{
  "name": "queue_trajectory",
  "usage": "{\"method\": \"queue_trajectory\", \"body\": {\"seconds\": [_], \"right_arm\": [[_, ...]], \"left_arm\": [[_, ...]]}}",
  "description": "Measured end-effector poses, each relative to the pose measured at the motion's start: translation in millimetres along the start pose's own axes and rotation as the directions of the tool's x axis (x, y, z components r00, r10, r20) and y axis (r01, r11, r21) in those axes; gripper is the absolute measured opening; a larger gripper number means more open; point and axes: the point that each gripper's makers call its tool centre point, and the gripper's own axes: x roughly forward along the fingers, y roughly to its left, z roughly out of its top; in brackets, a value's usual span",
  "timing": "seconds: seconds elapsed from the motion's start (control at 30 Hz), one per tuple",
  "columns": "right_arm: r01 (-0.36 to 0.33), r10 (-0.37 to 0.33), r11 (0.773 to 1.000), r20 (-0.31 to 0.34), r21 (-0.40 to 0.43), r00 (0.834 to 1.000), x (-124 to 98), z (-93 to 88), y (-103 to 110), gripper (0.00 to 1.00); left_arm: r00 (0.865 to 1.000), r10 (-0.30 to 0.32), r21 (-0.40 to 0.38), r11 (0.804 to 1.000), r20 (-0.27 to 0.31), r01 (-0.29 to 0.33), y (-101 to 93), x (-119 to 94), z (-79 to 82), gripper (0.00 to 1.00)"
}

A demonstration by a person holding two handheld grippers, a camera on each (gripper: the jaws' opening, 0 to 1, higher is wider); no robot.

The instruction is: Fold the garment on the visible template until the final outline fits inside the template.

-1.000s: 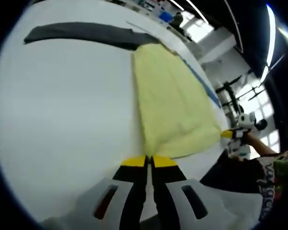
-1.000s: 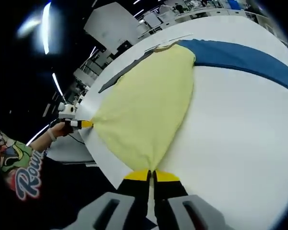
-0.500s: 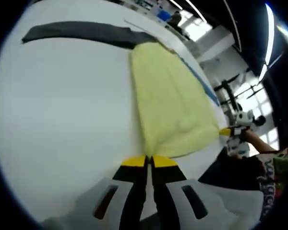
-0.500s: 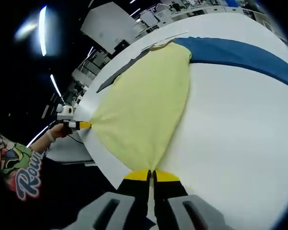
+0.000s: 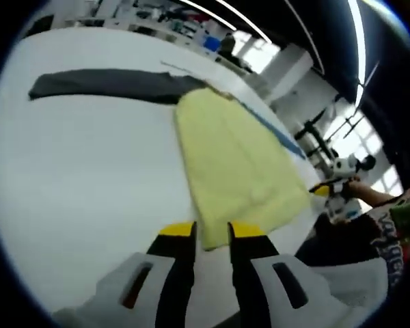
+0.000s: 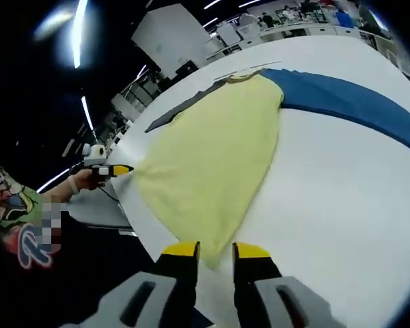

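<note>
Both your claws have just let go. Half a second ago each one was pressed together on a near corner of the yellow garment [image 5: 236,167]; now the left claw [image 5: 211,230] stands spread, with the garment's near corner lying loose between its yellow tips, and the right claw [image 6: 216,250] is spread the same way over the other near corner.

The garment now lies flat on the white table [image 5: 89,184], folded into a long yellow panel running away from you toward the far side. Its far end meets a dark grey strip [image 5: 109,85] on the left and a blue strip [image 6: 355,102] on the right, which look like the arms of the template. In the right gripper view your left claw shows at the left edge of the table, held in your hand [image 6: 78,181], just beside the garment's corner.

The release suggests this fold is laid down. Judge next whether the yellow outline sits within the template's bounds: the far end appears to lie over the junction of the two strips, but whether every edge fits cannot be told from here. If it overhangs, another fold is still owed.
</note>
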Motion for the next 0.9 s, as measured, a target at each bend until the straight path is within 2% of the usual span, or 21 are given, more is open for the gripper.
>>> {"method": "queue_trajectory", "body": {"seconds": [0.03,0.17,0.37,0.7,0.77,0.9], "right_arm": [[0.004,-0.004,1.000,0.013,-0.005,1.000,-0.8,2.9,-1.2,0.30],[0.049,-0.047,0.999,0.084,-0.017,0.995,-9.7,22.0,-14.1,0.44],[0.118,-0.109,0.991,0.144,-0.061,0.984,-22.7,42.3,-32.3,0.65],[0.221,-0.198,0.973,0.242,-0.069,0.950,-42.8,65.7,-58.3,0.96],[0.239,-0.214,0.968,0.250,-0.076,0.944,-45.8,67.8,-62.3,1.00],[0.262,-0.236,0.963,0.264,-0.066,0.935,-54.6,70.7,-71.3,1.00]], "left_arm": [[0.999,-0.002,0.045,0.999,0.034,0.001,-0.1,-2.0,9.3,0.30],[0.994,0.033,0.113,0.993,0.103,-0.045,5.9,-5.8,34.3,0.48],[0.983,0.052,0.173,0.981,0.178,-0.084,8.8,-9.3,68.5,0.63],[0.973,0.075,0.256,0.958,0.218,-0.131,14.3,-7.6,102.8,0.96],[0.973,0.090,0.295,0.944,0.211,-0.151,15.9,-7.4,105.0,0.99],[0.973,0.079,0.293,0.946,0.216,-0.141,13.2,-6.1,108.8,0.99]]}}
